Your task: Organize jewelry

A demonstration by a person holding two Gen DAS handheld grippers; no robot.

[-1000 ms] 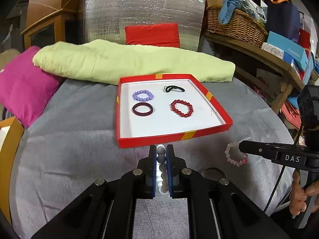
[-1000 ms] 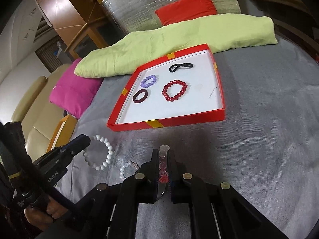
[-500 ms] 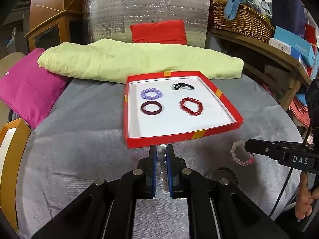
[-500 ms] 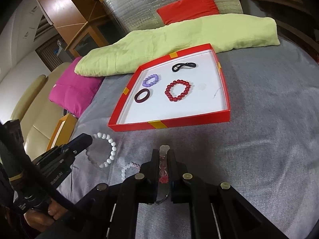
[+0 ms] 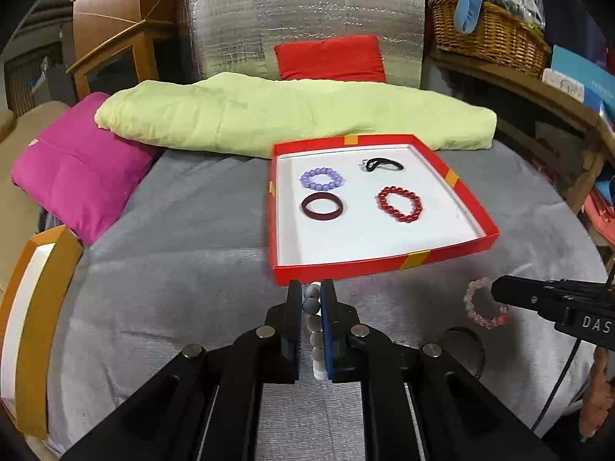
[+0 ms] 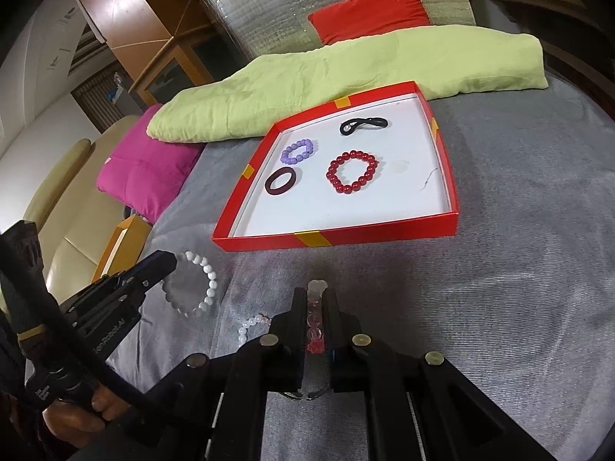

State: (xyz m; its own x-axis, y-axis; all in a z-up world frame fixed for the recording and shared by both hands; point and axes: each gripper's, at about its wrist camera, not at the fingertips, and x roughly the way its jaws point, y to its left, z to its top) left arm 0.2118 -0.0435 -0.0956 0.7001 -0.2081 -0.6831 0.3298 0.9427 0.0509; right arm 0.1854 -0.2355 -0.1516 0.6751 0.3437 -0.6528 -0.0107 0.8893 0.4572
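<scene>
A red tray [image 5: 380, 265] [image 6: 334, 236] with a white floor lies on the grey cloth. In it are a purple bead bracelet [image 5: 321, 178], a dark maroon bangle [image 5: 322, 207], a red bead bracelet [image 5: 399, 204] and a black hair tie [image 5: 382, 163]. My left gripper [image 5: 311, 296] is shut on a white bead bracelet [image 6: 201, 288], just short of the tray's near rim. My right gripper [image 6: 316, 296] is shut on a pale pink bead bracelet [image 5: 482, 303], held above the cloth, to the right of the left gripper. Another clear bead bracelet [image 6: 250, 324] lies on the cloth by the right gripper.
A folded light-green blanket [image 5: 292, 115] lies behind the tray. A magenta cushion [image 5: 77, 169] is at the left, an orange-rimmed box [image 5: 34, 299] at the near left. A wicker basket [image 5: 488, 34] stands on a wooden shelf at the right.
Both grippers have kept their bracelets. The left gripper has shifted left, so the tray now sits further right in its view. The right gripper has moved slightly.
</scene>
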